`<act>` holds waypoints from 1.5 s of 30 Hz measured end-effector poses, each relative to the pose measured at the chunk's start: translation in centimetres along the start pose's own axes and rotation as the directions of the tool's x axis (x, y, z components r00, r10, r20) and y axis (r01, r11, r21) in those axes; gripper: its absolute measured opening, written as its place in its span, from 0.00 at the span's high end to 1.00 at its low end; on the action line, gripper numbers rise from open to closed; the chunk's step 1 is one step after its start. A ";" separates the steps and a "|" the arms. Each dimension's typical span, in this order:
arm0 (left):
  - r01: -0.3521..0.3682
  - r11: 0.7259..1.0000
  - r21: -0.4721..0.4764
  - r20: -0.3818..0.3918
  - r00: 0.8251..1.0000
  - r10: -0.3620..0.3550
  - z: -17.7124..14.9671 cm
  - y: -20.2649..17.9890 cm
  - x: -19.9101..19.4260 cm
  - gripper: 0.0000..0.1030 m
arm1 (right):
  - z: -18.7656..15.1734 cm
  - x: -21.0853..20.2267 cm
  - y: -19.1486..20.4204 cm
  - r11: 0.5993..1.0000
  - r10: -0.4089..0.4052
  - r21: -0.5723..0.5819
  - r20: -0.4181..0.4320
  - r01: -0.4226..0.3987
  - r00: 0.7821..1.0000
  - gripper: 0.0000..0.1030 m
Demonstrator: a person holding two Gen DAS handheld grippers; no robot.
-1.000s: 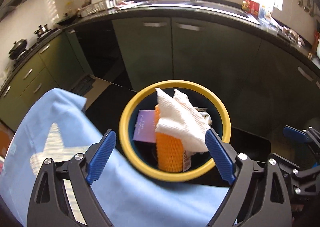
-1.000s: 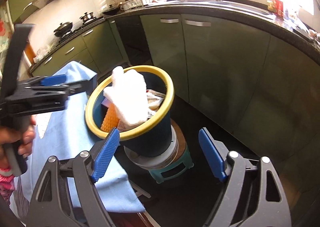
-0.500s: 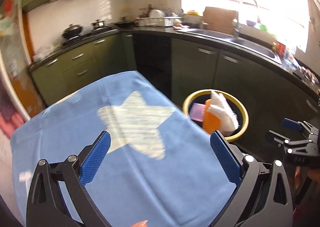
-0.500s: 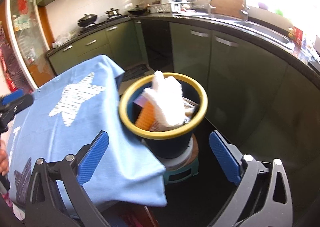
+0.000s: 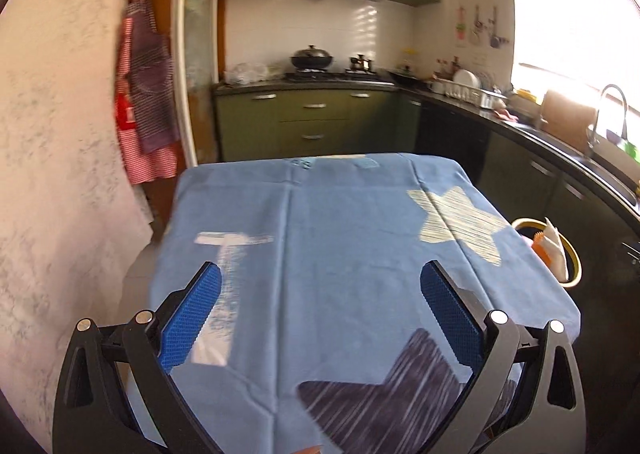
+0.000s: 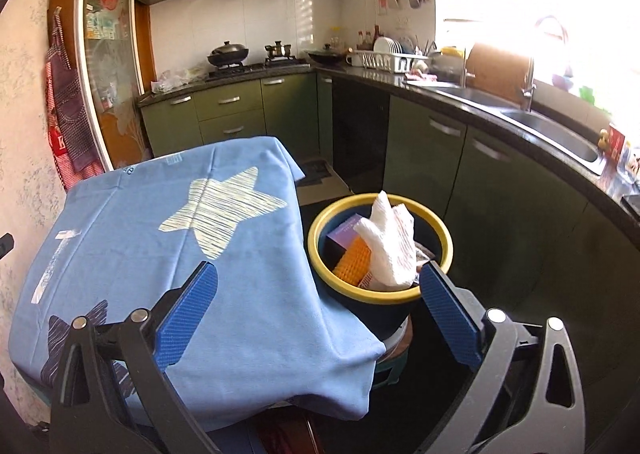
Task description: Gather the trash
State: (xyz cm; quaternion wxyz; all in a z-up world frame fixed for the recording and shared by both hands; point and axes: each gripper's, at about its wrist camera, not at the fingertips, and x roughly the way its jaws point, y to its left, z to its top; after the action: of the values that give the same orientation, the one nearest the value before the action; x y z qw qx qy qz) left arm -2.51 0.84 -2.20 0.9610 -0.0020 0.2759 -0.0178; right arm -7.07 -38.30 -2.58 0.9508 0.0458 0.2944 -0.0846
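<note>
trash [image 6: 390, 250] fills the bin [image 6: 438, 230]; my left gripper [image 5: 320, 304] and right gripper [image 6: 318, 304] gape empty, blue surface [image 5: 340, 246] looks cleared

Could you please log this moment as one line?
left gripper: open, empty | right gripper: open, empty | trash bin: filled | tablecloth: bare

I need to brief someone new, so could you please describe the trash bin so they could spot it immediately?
Find the table draped in a blue star-print cloth. Just off its right edge, toward the green sink cabinets, a dark round trash bin stands raised on a small stool. Its yellow rim marks it out, as does the white crumpled paper towel poking out.
</note>
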 end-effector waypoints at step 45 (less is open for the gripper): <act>0.028 1.000 0.004 0.051 0.998 -0.029 1.3 -0.6 -3.9 0.05 | 0.8 -2.7 1.6 1.000 0.012 -0.012 0.062 -0.011 0.998 0.07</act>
State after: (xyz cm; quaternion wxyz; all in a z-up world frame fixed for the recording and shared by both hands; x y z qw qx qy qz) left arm -5.14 0.39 1.00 0.9674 -0.0047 0.2512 -0.0319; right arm -8.47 -36.47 -0.35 0.9603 0.0392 0.2649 -0.0786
